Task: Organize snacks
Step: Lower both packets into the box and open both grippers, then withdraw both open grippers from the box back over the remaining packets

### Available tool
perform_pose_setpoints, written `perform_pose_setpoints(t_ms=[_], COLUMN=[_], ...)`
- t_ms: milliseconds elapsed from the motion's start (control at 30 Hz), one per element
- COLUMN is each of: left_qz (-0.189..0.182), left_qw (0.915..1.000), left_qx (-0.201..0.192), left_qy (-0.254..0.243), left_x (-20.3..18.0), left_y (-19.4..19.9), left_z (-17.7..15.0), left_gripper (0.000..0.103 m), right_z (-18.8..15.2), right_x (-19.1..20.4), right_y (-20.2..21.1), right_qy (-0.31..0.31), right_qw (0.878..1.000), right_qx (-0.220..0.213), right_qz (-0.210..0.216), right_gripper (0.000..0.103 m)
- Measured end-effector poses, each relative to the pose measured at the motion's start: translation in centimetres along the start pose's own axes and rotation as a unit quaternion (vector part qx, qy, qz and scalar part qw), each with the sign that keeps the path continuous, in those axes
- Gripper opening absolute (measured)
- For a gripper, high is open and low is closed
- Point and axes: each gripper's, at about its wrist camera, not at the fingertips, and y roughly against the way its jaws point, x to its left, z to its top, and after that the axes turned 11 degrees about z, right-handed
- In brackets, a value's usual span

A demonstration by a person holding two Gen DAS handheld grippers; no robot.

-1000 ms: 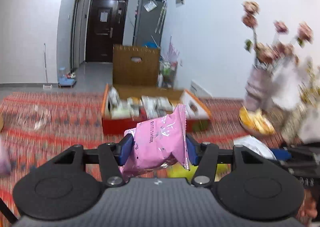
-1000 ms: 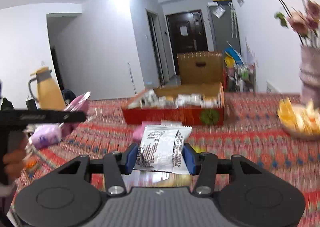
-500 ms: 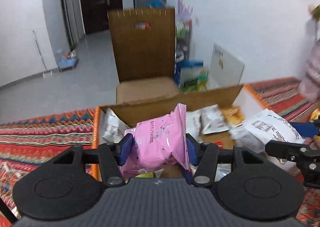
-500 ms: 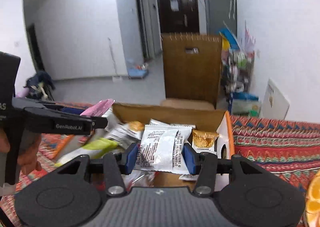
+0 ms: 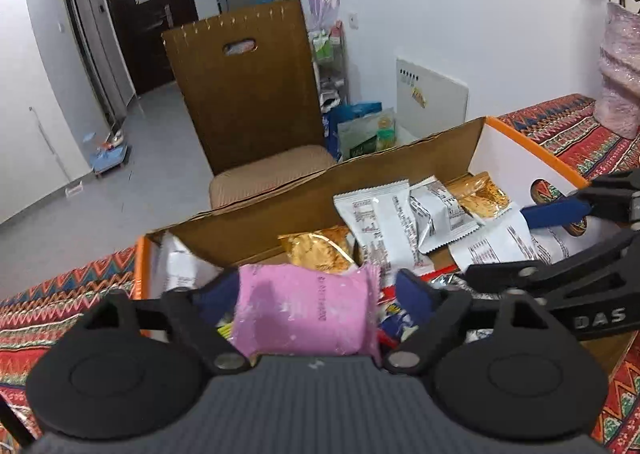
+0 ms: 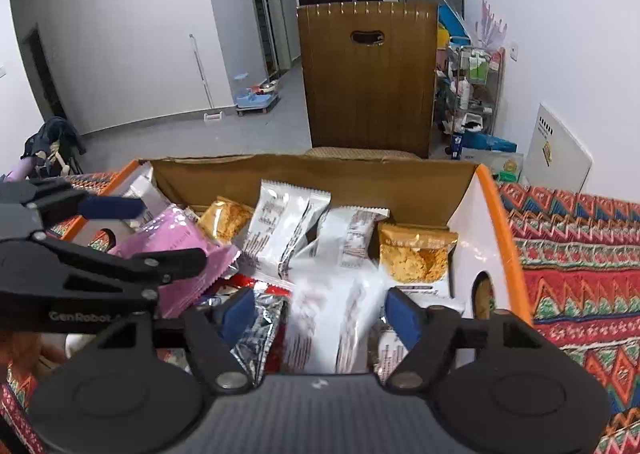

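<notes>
The pink snack packet (image 5: 306, 310) lies between the left gripper (image 5: 316, 296)'s spread fingers, apparently just let go over the near edge of the cardboard box (image 5: 304, 210) so it drops among the snacks. It looks soft, puffy, crimped at its ends. The right gripper (image 6: 318, 312) hangs open too, a blurred white packet (image 6: 328, 318) falling inside the box.

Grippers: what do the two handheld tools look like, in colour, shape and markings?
Both are matte black. The left gripper and right gripper have blue finger pads, two round discs on a ribbed body, and silver pivot screws. White lettering on the left one's side reads GenRobot.
</notes>
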Motion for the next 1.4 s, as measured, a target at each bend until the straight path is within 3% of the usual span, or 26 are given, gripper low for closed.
perform_pose_setpoints(t_ms=[100, 267, 400, 533, 700, 900, 1067, 1167, 1400], left_qz=[-0.013, 0.025, 0.019, 0.045, 0.036, 0.031, 0.048, 0.039, 0.034], left_qw=[0.9999, 0.9984, 0.9991, 0.9947, 0.9842, 0.9801, 0.9821, 0.9835, 0.9851], left_qx=[0.009, -0.03, -0.037, -0.062, -0.122, -0.133, -0.106, -0.07, -0.045], left_qy=[-0.001, -0.041, -0.003, 0.069, 0.123, 0.144, 0.148, 0.162, 0.162], left_x=[0.6, -0.3, 1.1, 1.9, 0.7, -2.3, -5.5, -6.6, -7.3], left_y=[0.9, 4.6, 9.5, 17.5, 28.0, 36.6, 39.9, 40.4, 41.2], left_z=[0.3, 0.6, 0.5, -2.3, -9.6, -19.9, -27.6, -31.3, -34.1], left_gripper=[0.1, 0.103, 0.103, 0.103, 0.103, 0.103, 0.103, 0.103, 0.103], right_z=[0.5, 1.5, 1.4, -0.7, -6.9, -17.5, -25.8, -30.3, -35.6], right_x=[-0.1, 0.2, 1.0, 2.6, 5.1, 8.6, 11.2, 12.0, 11.7], right_y=[1.8, 6.0, 10.5, 16.3, 22.9, 29.3, 32.5, 33.7, 34.8], right_qy=[0.014, 0.023, 0.042, 0.061, 0.092, 0.11, 0.105, 0.088, 0.051], right_qw=[1.0, 0.999, 0.997, 0.995, 0.991, 0.987, 0.985, 0.988, 0.994], right_qx=[-0.014, -0.037, -0.054, -0.076, -0.095, -0.114, -0.119, -0.112, -0.082], right_qz=[-0.018, -0.027, -0.027, -0.02, 0.009, 0.04, 0.061, 0.061, 0.042], right_gripper=[0.076, 0.077, 0.082, 0.088, 0.091, 0.096, 0.098, 0.098, 0.098])
